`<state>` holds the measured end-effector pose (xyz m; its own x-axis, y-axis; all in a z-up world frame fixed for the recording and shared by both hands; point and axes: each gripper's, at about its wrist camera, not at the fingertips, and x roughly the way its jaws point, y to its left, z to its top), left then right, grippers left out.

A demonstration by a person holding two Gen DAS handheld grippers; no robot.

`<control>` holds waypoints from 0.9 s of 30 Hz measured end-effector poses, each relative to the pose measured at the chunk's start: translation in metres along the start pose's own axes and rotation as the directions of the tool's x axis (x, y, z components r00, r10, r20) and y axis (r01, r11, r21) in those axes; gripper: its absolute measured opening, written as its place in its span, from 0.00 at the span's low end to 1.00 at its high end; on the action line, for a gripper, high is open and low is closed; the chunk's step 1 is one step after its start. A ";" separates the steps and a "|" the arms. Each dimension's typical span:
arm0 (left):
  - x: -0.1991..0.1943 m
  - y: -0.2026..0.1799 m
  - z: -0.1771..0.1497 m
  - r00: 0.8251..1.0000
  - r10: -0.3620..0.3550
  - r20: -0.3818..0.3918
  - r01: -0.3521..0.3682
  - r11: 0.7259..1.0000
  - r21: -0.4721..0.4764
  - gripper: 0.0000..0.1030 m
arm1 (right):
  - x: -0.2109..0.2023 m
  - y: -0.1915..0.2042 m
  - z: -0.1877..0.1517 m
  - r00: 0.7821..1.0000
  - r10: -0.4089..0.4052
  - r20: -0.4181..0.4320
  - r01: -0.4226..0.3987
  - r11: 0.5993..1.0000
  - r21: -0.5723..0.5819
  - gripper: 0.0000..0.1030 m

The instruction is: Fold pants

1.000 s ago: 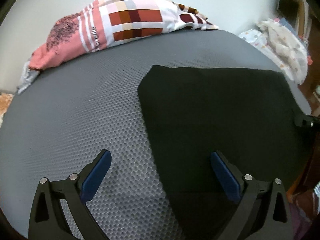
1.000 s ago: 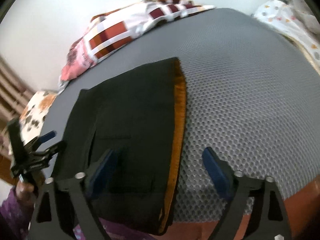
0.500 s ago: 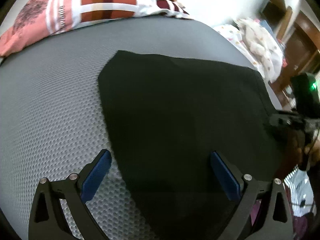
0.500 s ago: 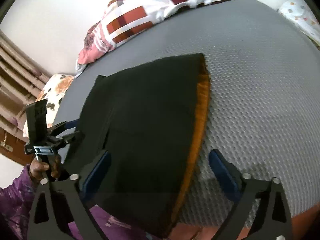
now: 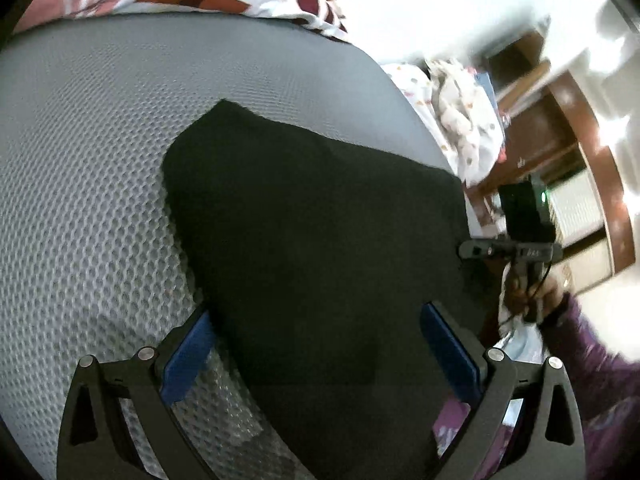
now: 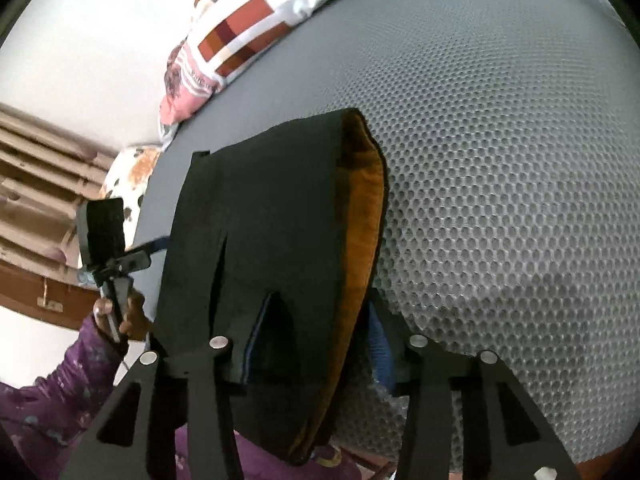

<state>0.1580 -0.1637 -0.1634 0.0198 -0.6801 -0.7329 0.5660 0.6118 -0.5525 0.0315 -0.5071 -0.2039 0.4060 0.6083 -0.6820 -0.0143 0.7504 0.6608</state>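
1. Pants (image 5: 316, 248), black and folded flat, are lying on the grey honeycomb-textured mattress (image 5: 80, 184), with their near end hanging toward the mattress edge.
2. Left gripper (image 5: 320, 356) is hovering over the near part of the pants, its blue pads (image 5: 186, 354) standing wide apart; the left pad is sitting over the pants' left edge and the right pad over the black cloth, neither visibly pressing on it, so this claw is released.
3. Right gripper (image 6: 316, 344) is working at the pants' right edge, where an orange lining (image 6: 360, 216) is showing along the fold.
4. Its jaws are closing, with the orange-lined edge of the pants lying between them; the left finger is hidden under the black cloth and the right blue pad (image 6: 382, 344) is just beside the orange edge, so whether the pads are pressing on the cloth cannot be told.
5. A patterned pillow (image 6: 244, 36) is resting at the far end of the mattress, well apart from the pants.
6. A purple sleeve (image 6: 52, 396) is showing behind the hand (image 6: 120, 316) gripping the left gripper's handle.
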 end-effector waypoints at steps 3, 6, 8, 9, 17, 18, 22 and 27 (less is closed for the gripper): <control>0.000 0.002 0.001 0.999 -0.052 -0.007 0.052 0.999 0.001 0.95 | 0.003 -0.006 0.006 0.996 0.085 -0.036 -0.084 0.996 0.028 0.52; -0.004 0.012 -0.001 0.990 -0.138 0.017 0.139 0.988 -0.070 0.95 | 0.011 -0.005 0.006 0.984 0.170 -0.050 -0.169 0.985 0.025 0.54; -0.006 0.013 -0.001 0.990 -0.141 0.004 0.141 0.988 -0.068 0.96 | 0.014 -0.007 0.007 0.977 0.210 -0.046 -0.208 0.977 0.035 0.54; -0.007 0.013 -0.003 0.990 -0.141 -0.008 0.140 0.988 -0.060 0.95 | 0.012 -0.010 0.007 0.974 0.222 -0.046 -0.220 0.975 0.041 0.52; -0.011 0.020 -0.003 0.975 -0.220 -0.026 0.216 0.970 -0.111 0.95 | 0.013 -0.022 0.010 0.961 0.276 -0.036 -0.273 0.959 0.071 0.45; -0.009 0.020 -0.002 0.975 -0.221 -0.020 0.217 0.969 -0.119 0.95 | 0.017 -0.016 0.010 0.959 0.281 -0.030 -0.278 0.958 0.062 0.45; -0.006 -0.002 -0.008 0.996 -0.072 0.045 0.074 0.997 -0.036 0.89 | 0.023 -0.004 0.007 0.968 0.252 0.008 -0.252 0.967 0.047 0.35; -0.004 -0.007 -0.015 0.995 0.073 0.062 -0.073 0.997 -0.001 0.54 | 0.018 0.000 -0.002 0.973 0.229 0.033 -0.230 0.973 0.029 0.32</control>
<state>0.1416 -0.1592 -0.1623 0.1119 -0.6575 -0.7451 0.5621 0.6602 -0.4981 0.0368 -0.4957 -0.2172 0.4223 0.7551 -0.5015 -0.0812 0.5825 0.8087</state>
